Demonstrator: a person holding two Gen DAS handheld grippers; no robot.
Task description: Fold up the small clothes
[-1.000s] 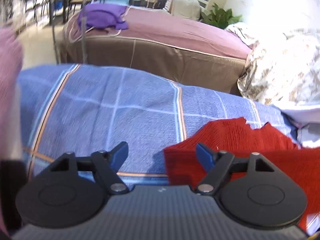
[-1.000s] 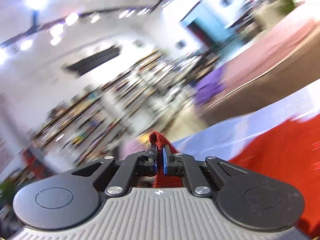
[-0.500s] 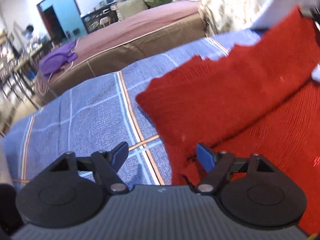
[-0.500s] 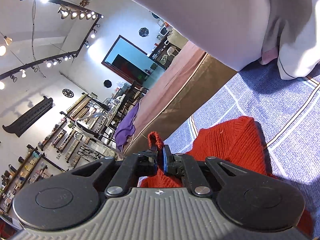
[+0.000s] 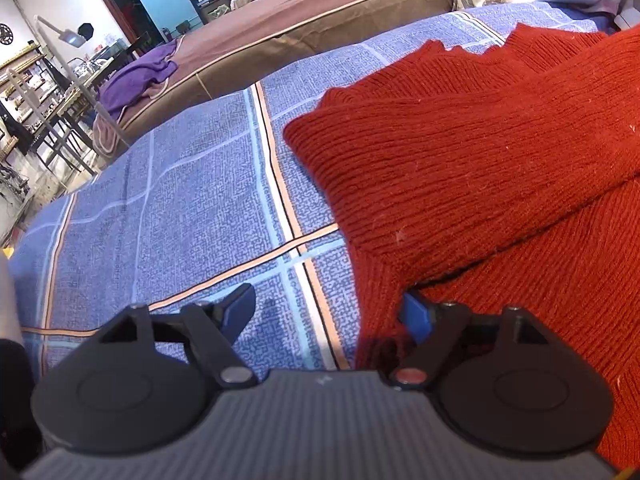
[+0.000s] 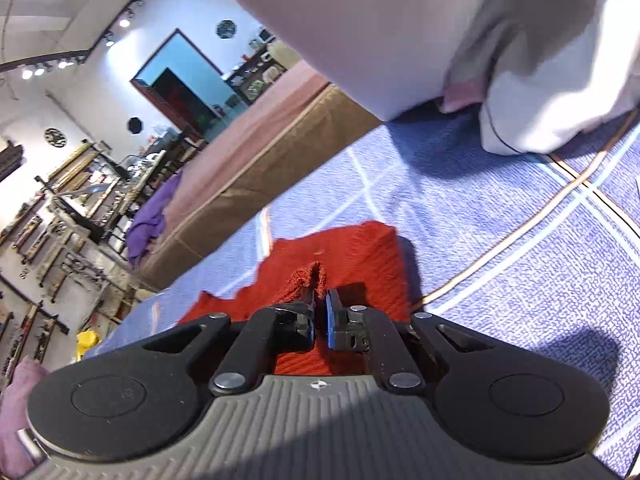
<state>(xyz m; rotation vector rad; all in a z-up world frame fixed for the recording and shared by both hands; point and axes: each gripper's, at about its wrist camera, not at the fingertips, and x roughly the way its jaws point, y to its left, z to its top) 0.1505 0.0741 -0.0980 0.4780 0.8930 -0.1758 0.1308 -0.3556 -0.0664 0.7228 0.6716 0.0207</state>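
A red knit sweater lies on the blue plaid bedspread, one sleeve folded across its body. My left gripper is open low over the spread; its right finger touches the sweater's left edge, and part of that edge sits between the jaws. In the right wrist view my right gripper is shut on a pinched fold of the red sweater, held just above the garment.
A brown bed with a purple cloth stands beyond the spread. White bedding lies at the far right. Shelves and tables fill the room's left side.
My left gripper has come down and closer to the sweater's left edge. My right gripper has carried its pinched fold down toward the garment, still shut.
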